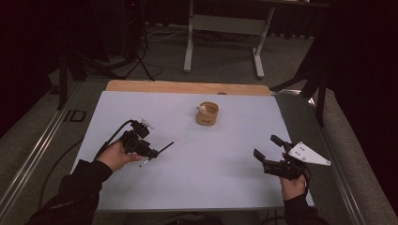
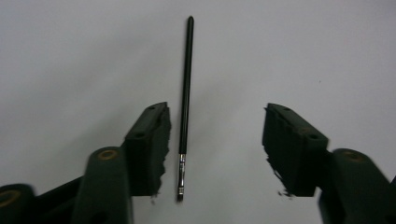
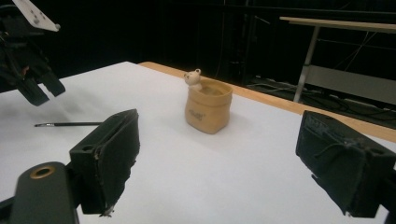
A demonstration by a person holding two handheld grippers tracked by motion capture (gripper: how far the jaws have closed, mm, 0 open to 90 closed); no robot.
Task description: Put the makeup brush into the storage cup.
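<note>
A slim black brush with a metal ferrule (image 2: 185, 100) lies flat on the white table (image 1: 220, 164), between the spread jaws of the left gripper (image 2: 215, 154) poised above it, not yet grasped. The tan bag-shaped holder with a small bear figure (image 1: 207, 114) stands well apart, farther back. The right gripper (image 1: 266, 149) waits with jaws apart, holding nothing; the pick-up and any placing appear still to come.

Dim room, lit table (image 1: 187, 178), soft blur
</note>
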